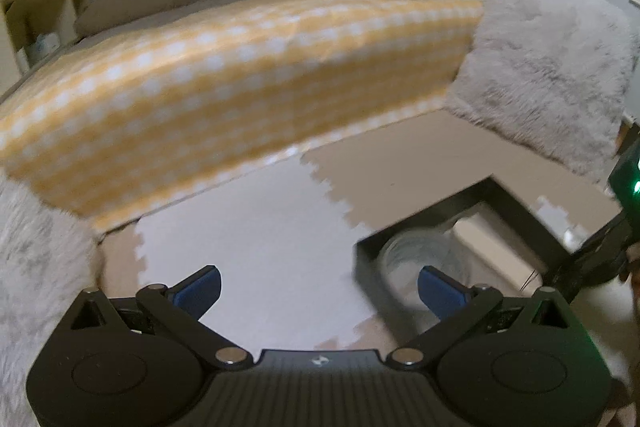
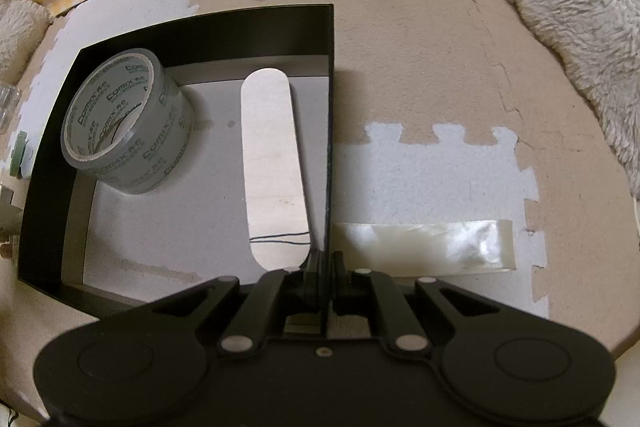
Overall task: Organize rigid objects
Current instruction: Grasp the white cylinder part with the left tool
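Tape roll (image 2: 124, 123) printed "Comix" inside black box (image 2: 280, 27), right gripper (image 2: 325, 267) clenched on the box's right wall, left gripper (image 1: 320, 287) spread wide, empty, above the box.

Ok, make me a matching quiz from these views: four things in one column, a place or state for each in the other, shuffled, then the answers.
Things:
1. tape roll
2. flat oblong piece
3. left gripper
4. right gripper

Places or states:
A. jaws open, nothing between them
B. clamped on the black box wall
C. lying flat beside the box's right wall
D. tilted in the box's left corner

Pairs: 1-D, 2-C, 3-A, 4-B
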Available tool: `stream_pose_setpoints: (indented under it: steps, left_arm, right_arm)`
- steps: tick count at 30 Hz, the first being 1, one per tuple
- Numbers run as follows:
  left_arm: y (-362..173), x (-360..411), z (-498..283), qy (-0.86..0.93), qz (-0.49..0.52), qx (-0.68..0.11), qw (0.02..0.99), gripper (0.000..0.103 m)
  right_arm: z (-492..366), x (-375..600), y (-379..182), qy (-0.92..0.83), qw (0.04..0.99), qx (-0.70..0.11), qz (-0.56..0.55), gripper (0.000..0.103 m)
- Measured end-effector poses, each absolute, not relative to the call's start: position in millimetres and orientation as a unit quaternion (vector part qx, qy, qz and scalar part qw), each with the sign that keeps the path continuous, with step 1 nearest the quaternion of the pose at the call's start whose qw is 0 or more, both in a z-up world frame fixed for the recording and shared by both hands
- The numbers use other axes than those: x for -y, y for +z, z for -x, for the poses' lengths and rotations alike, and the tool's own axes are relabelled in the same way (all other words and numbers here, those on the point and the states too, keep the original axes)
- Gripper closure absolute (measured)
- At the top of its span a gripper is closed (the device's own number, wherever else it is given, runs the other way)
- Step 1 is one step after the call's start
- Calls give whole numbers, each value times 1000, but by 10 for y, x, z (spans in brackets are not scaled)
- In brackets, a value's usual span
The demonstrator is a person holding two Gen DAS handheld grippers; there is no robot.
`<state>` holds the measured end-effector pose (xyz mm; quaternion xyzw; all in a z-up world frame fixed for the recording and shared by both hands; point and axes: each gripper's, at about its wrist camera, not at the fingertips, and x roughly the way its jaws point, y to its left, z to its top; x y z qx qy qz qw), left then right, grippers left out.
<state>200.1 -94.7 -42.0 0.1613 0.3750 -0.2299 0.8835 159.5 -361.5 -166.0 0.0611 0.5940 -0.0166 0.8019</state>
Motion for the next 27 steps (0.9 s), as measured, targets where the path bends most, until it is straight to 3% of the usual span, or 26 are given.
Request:
stream_pose_setpoints:
  steps: [14, 16, 18, 27]
  left_arm:
    - [-846, 109, -1953, -204, -151, -477, 842, 3]
    - [-896, 118, -1923, -217, -172, -484, 830, 29]
    - [-977, 155, -1892, -230, -192, -495, 815, 41]
    - [-1256, 406, -1794, -285, -256, -505, 773, 68]
  right_arm:
    - [-1598, 3602, -1653, -16, 802, -594, -59, 97]
    - [-1598, 3604, -1654, -16, 802, -594, -59, 97]
    - [-1598, 3604, -1654, -16, 802, -594, -59, 97]
    - [-1595, 3595, -1655, -16, 802, -594, -55, 97]
